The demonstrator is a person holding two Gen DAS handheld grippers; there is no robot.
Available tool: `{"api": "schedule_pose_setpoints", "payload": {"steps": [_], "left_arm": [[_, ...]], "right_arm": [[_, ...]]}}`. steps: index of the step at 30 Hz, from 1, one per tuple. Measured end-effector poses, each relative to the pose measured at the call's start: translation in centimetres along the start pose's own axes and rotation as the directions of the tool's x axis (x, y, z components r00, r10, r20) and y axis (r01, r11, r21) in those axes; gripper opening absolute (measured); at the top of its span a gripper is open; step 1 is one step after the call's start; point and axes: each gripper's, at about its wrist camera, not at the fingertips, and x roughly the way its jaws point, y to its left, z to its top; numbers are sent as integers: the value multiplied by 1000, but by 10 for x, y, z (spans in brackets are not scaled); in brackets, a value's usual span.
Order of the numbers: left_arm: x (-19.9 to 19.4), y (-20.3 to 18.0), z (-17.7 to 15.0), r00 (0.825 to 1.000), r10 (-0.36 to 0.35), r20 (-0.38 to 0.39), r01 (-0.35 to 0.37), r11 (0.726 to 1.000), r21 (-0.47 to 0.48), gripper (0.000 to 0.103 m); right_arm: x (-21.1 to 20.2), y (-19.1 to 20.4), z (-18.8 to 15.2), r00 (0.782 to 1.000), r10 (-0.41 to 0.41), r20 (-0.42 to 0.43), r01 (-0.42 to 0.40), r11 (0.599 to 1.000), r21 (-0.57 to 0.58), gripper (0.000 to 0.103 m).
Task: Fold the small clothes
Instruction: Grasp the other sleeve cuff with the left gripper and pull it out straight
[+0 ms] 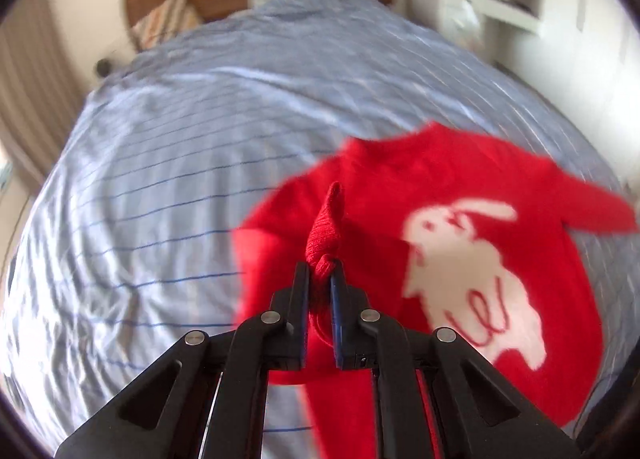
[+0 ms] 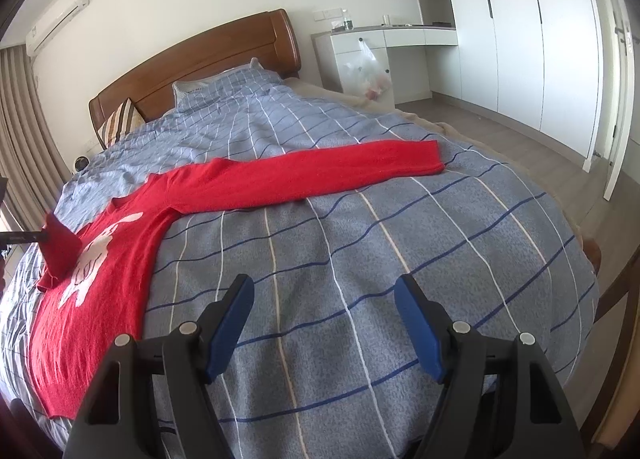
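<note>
A small red sweater (image 1: 460, 271) with a white rabbit design lies face up on the blue checked bedspread (image 1: 180, 179). My left gripper (image 1: 320, 271) is shut on the cuff of its left sleeve (image 1: 326, 235), lifted over the sweater's body. In the right wrist view the sweater (image 2: 116, 267) lies at the left, its other sleeve (image 2: 320, 175) stretched flat to the right. The lifted sleeve (image 2: 60, 249) shows at the far left, held by the left gripper (image 2: 42, 236). My right gripper (image 2: 324, 323) is open and empty above bare bedspread (image 2: 360, 259), right of the sweater.
A wooden headboard (image 2: 200, 59) and pillows (image 2: 120, 121) stand at the far end of the bed. A white desk (image 2: 380, 39) with a plastic bag (image 2: 368, 75) and white wardrobes (image 2: 520, 19) stand at the right. Curtains (image 2: 20, 139) hang at the left.
</note>
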Motion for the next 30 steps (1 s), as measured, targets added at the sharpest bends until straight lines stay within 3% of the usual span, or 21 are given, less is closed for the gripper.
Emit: {"api": "schedule_pose_setpoints", "payload": {"steps": [2, 4, 8, 9, 13, 18, 20, 30], "left_arm": [[-13, 71, -1, 992, 126, 16, -121, 977, -177, 8], [-22, 131, -15, 971, 239, -13, -231, 920, -316, 7], [-21, 199, -60, 908, 403, -111, -410, 807, -425, 7], [-18, 208, -72, 897, 420, -137, -435, 786, -439, 7], [5, 228, -117, 879, 421, -225, -476, 734, -485, 6], [31, 241, -161, 881, 352, -316, -474, 664, -579, 6], [33, 240, -168, 882, 349, -317, -471, 651, -595, 6], [44, 241, -172, 883, 340, -325, -470, 657, -590, 6]], "right_arm": [[2, 0, -1, 1000, -2, -7, 2, 1000, 2, 72], [3, 1, -1, 1000, -3, -13, 3, 1000, 3, 72], [6, 5, -2, 1000, -8, -20, 8, 1000, -10, 72], [6, 7, -2, 1000, -10, -22, 9, 1000, -16, 72], [7, 13, -4, 1000, -17, -21, 16, 999, -43, 72], [6, 13, -5, 999, -26, -21, 25, 998, -50, 72], [6, 11, -4, 999, -32, -20, 31, 999, -42, 72], [5, 8, -4, 999, -39, -24, 38, 999, -34, 72]]}}
